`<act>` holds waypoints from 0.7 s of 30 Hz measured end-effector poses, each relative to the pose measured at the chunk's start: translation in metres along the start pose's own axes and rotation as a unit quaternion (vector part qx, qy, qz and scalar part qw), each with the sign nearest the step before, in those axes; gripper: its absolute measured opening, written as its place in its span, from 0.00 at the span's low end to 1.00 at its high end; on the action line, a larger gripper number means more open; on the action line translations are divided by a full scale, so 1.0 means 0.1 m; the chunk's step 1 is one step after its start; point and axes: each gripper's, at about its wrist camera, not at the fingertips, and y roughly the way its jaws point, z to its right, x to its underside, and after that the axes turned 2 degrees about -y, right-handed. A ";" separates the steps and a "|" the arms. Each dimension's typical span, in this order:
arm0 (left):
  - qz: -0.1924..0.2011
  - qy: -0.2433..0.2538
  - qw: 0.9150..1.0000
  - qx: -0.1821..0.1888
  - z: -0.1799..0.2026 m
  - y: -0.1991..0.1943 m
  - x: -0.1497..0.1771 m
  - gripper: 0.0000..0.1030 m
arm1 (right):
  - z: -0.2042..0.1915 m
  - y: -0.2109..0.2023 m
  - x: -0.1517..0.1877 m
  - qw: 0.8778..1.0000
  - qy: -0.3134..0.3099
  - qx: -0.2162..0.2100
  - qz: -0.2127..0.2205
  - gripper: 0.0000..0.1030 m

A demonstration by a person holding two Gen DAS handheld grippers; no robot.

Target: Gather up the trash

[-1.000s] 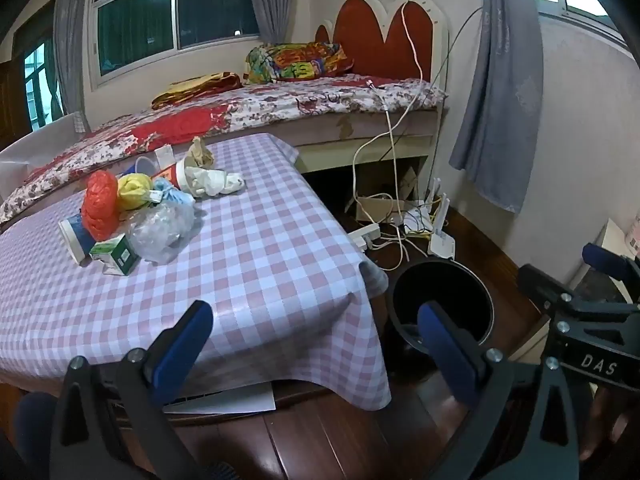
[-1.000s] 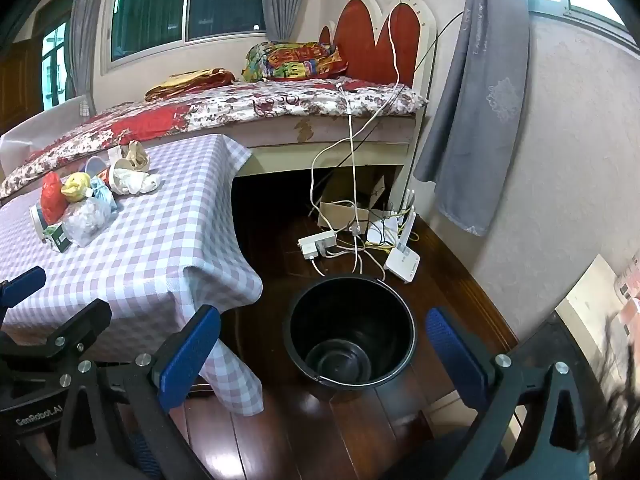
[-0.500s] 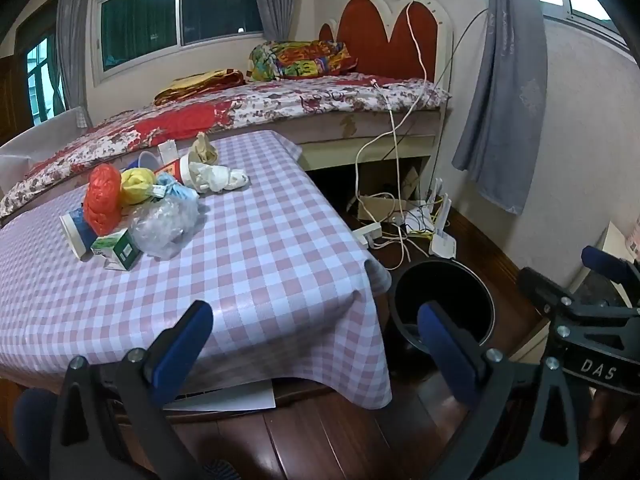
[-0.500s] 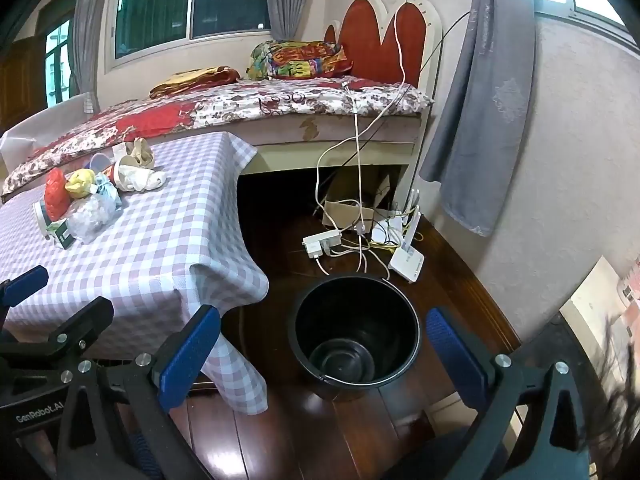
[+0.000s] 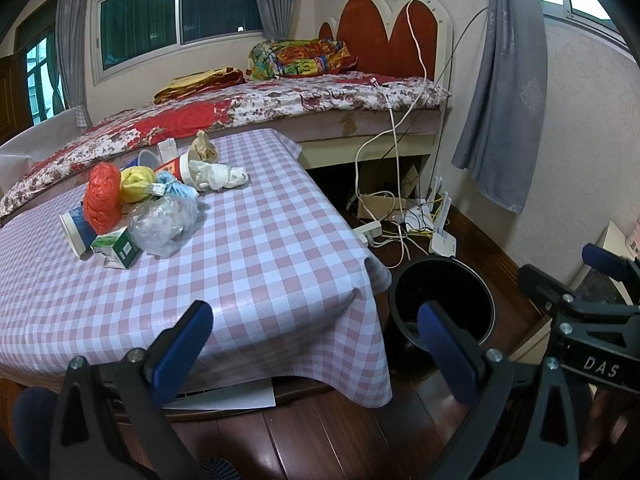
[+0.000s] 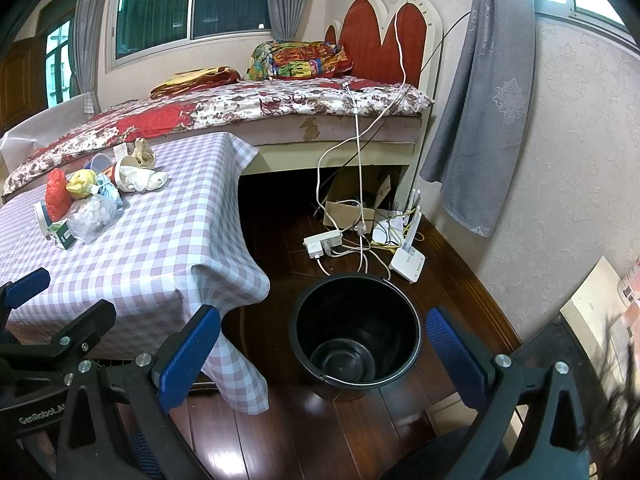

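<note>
The left hand-held gripper (image 5: 312, 332) and the right hand-held gripper (image 6: 320, 344) are both held with jaws spread wide and nothing between them. The trash pile (image 5: 136, 204) is located on the checkered counter (image 5: 256, 264), well apart from both. The black bin (image 6: 354, 340) is positioned on the floor beside the counter corner

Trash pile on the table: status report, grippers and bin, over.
Left gripper and right gripper open, empty. Trash pile untouched on checked table. Black bin empty on floor. Nothing in the way.
</note>
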 end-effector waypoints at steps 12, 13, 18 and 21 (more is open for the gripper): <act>-0.003 -0.001 1.000 0.001 0.00 0.00 0.01 1.00 | -0.01 0.00 0.00 1.000 0.000 -0.001 -0.001 1.00; -0.003 -0.001 1.000 0.001 0.00 0.01 0.02 1.00 | -0.01 0.00 0.00 1.000 0.000 0.000 -0.001 1.00; -0.002 -0.002 1.000 0.001 0.00 0.01 0.01 1.00 | -0.01 0.00 0.00 1.000 -0.001 -0.001 0.000 1.00; -0.002 -0.001 1.000 0.000 0.00 0.01 0.01 1.00 | -0.01 0.00 0.00 1.000 0.000 -0.001 -0.001 1.00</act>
